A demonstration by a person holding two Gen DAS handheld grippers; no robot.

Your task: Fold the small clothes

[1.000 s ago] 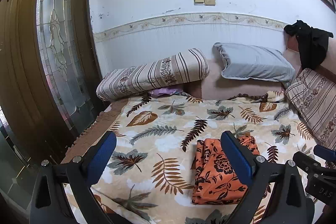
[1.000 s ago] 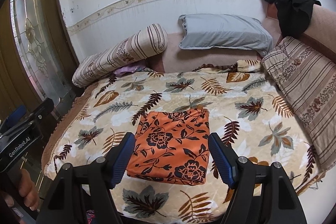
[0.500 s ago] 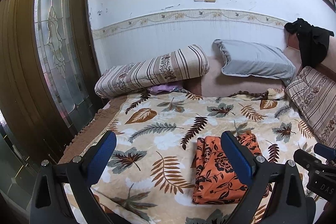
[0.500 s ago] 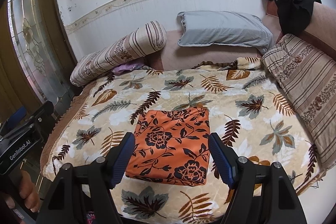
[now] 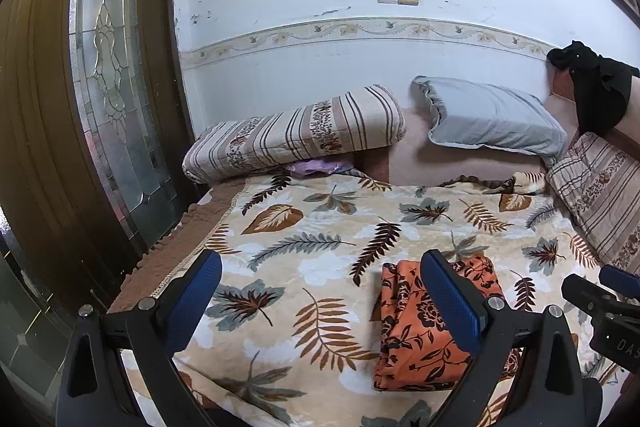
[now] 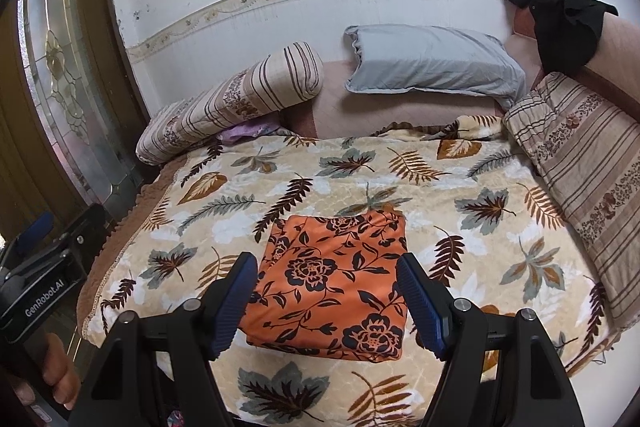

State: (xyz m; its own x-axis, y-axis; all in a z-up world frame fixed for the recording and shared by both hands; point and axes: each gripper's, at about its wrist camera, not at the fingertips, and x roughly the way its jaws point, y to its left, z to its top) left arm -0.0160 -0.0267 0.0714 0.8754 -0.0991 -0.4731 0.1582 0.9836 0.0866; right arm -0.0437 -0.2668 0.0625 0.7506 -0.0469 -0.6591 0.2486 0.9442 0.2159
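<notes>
An orange cloth with black flowers (image 6: 332,279) lies folded into a flat rectangle on the leaf-print blanket (image 6: 460,203) near the bed's front edge. It also shows in the left wrist view (image 5: 416,331), partly hidden behind the right finger. My right gripper (image 6: 328,301) is open and empty, held above the front of the cloth. My left gripper (image 5: 324,301) is open and empty, held above the blanket to the left of the cloth. The left gripper's body (image 6: 40,279) shows at the left edge of the right wrist view.
A striped bolster (image 5: 296,135), a grey pillow (image 5: 492,119) and a striped cushion (image 6: 584,183) line the back and right of the bed. A black garment (image 6: 560,19) hangs on the headboard. A wooden door with glass (image 5: 108,99) stands at the left.
Both grippers have drawn back slightly and tilted up a little. The folded cloth lies as before.
</notes>
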